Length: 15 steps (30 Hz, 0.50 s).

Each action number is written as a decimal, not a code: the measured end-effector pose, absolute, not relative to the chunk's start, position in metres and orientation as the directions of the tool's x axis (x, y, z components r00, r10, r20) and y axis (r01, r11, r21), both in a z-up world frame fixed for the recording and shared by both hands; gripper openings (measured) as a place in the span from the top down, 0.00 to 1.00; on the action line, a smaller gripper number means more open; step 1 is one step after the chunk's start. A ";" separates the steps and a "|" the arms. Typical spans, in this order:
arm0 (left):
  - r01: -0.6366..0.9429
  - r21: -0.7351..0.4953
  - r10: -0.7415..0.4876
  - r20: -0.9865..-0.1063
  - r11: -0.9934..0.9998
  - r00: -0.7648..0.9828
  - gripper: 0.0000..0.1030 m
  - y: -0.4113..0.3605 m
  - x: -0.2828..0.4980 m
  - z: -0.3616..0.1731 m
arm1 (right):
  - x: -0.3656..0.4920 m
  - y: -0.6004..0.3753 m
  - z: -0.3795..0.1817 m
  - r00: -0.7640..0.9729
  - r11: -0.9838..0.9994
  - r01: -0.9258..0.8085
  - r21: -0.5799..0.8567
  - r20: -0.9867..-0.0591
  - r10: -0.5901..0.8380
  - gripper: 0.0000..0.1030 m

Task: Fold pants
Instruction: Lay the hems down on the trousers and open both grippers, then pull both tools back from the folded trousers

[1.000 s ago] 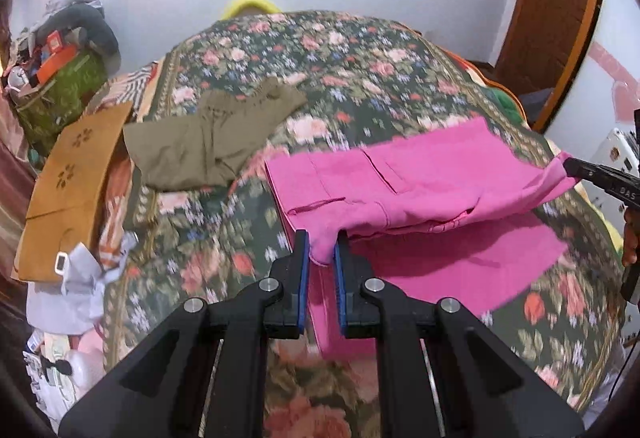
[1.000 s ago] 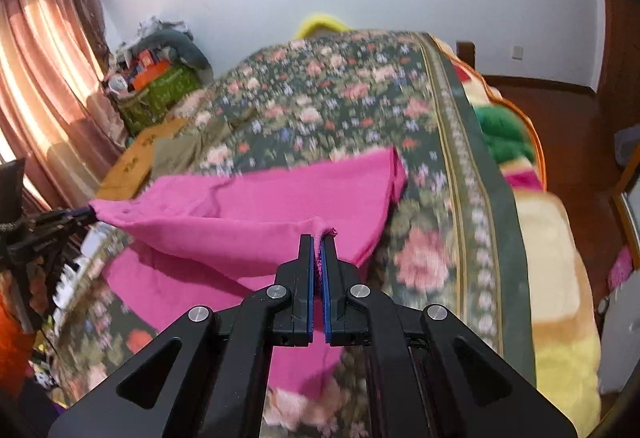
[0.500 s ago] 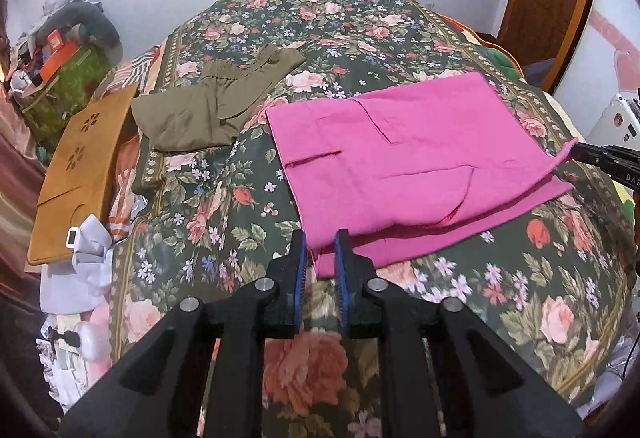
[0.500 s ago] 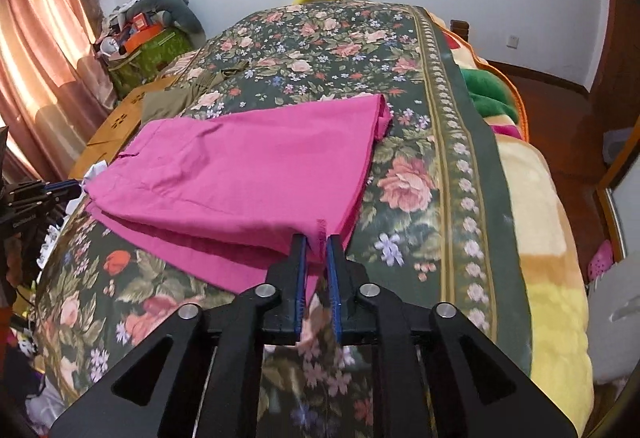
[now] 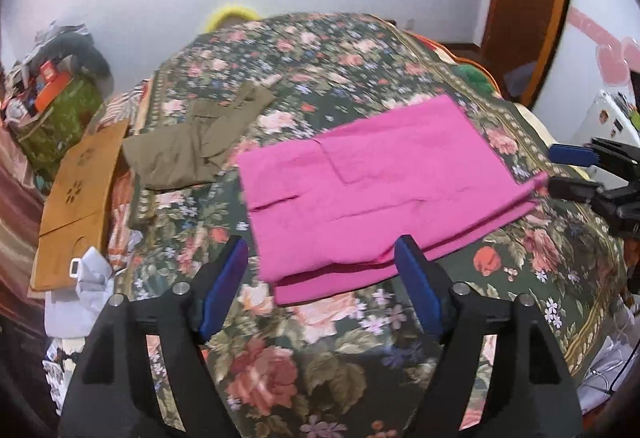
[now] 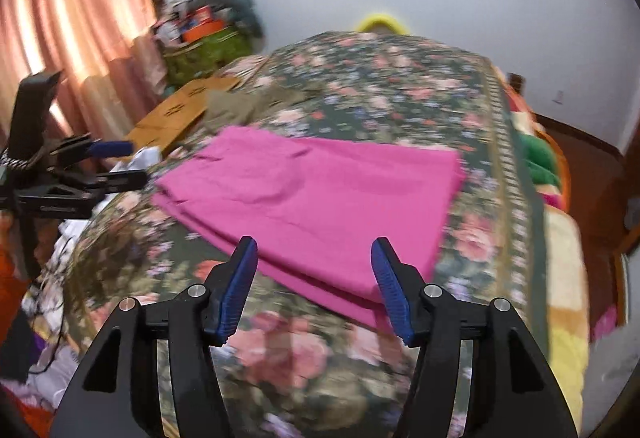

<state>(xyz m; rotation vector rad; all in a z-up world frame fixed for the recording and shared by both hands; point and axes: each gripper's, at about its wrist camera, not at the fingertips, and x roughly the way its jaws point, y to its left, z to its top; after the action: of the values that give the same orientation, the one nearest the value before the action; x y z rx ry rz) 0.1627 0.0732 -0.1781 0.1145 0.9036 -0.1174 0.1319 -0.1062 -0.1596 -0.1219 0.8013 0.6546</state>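
Observation:
The pink pants lie folded over in flat layers on the floral bedspread. My left gripper hangs just off their near left corner, jaws opening, blue pads wide apart and nothing pressed between them. In the right wrist view the pink pants lie flat too. My right gripper stands above their near right corner, jaws opening, the cloth below and free of the pads. Each gripper also shows in the other's view: the right gripper at the pants' right end, the left gripper at their left end.
An olive-green garment lies on the bedspread behind the pink pants. A brown cardboard piece and white clutter lie along the bed's left side. A green bag of things stands by the wall. Curtains hang at left.
Both grippers carried the lifted pants edge over and down onto the lower layer, then let go. Both have opened and pulled back a little; the pants now lie flat.

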 end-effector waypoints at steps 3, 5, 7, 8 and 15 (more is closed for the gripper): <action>0.192 0.059 -0.062 -0.822 0.980 0.567 0.26 0.062 0.171 -0.193 | 0.137 -0.085 -0.172 0.466 0.767 -0.629 0.129 -0.726 0.505 0.47; 0.216 0.080 -0.052 -0.835 0.973 0.547 0.26 0.054 0.175 -0.203 | 0.140 -0.073 -0.181 0.442 0.753 -0.647 0.121 -0.745 0.499 0.47; 0.231 0.085 -0.054 -0.843 0.969 0.536 0.26 0.049 0.177 -0.210 | 0.144 -0.064 -0.190 0.425 0.743 -0.660 0.107 -0.762 0.488 0.47; 0.236 0.082 -0.058 -0.844 0.968 0.533 0.26 0.047 0.178 -0.212 | 0.146 -0.060 -0.193 0.415 0.739 -0.665 0.107 -0.770 0.484 0.47; 0.277 0.060 -0.093 -0.855 0.959 0.510 0.35 0.039 0.186 -0.221 | 0.155 -0.049 -0.203 0.356 0.718 -0.680 0.147 -0.790 0.499 0.66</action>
<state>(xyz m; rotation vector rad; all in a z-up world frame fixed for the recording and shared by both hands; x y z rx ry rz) 0.1862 0.0392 -0.2211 0.1990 1.0133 -0.2248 0.1553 -0.0494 -0.2032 -0.2208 0.9337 0.7689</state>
